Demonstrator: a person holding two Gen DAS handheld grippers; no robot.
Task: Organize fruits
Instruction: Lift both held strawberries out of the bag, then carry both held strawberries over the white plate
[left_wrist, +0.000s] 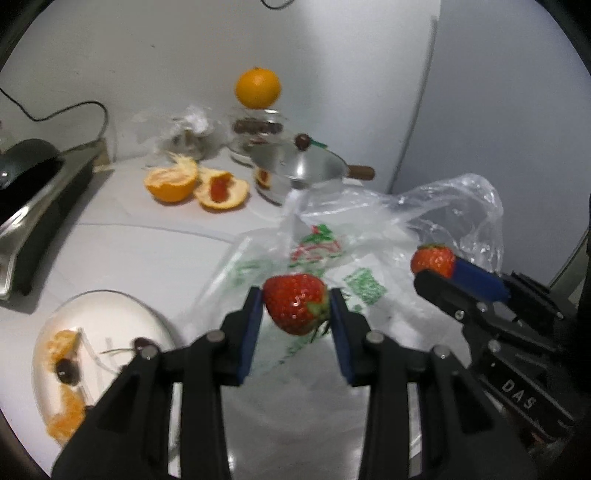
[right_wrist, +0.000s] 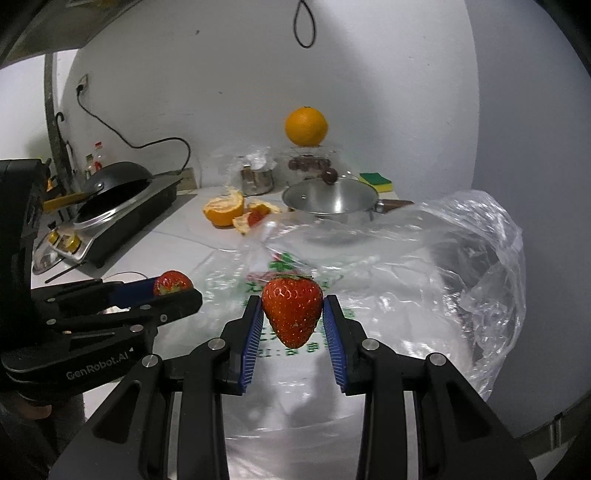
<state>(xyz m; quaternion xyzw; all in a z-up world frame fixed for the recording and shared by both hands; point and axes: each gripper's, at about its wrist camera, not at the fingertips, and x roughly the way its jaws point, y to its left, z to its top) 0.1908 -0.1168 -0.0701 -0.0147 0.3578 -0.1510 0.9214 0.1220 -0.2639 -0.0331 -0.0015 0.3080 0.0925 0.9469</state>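
we are pinching one strawberry in the left tongs and another strawberry in the right tongs, lifting both above the plastic bag for sorting.

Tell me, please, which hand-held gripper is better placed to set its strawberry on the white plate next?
Probably the left hand-held gripper: the white plate lies just beside it, at its left. The right hand-held gripper holds its strawberry over the plastic bag, farther off.

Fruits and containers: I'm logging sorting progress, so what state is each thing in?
left gripper: shut on a strawberry
right gripper: shut on a second strawberry
whole orange: unpeeled, atop jar
peeled orange: opened
pot: lidded
plastic bag: lying crumpled
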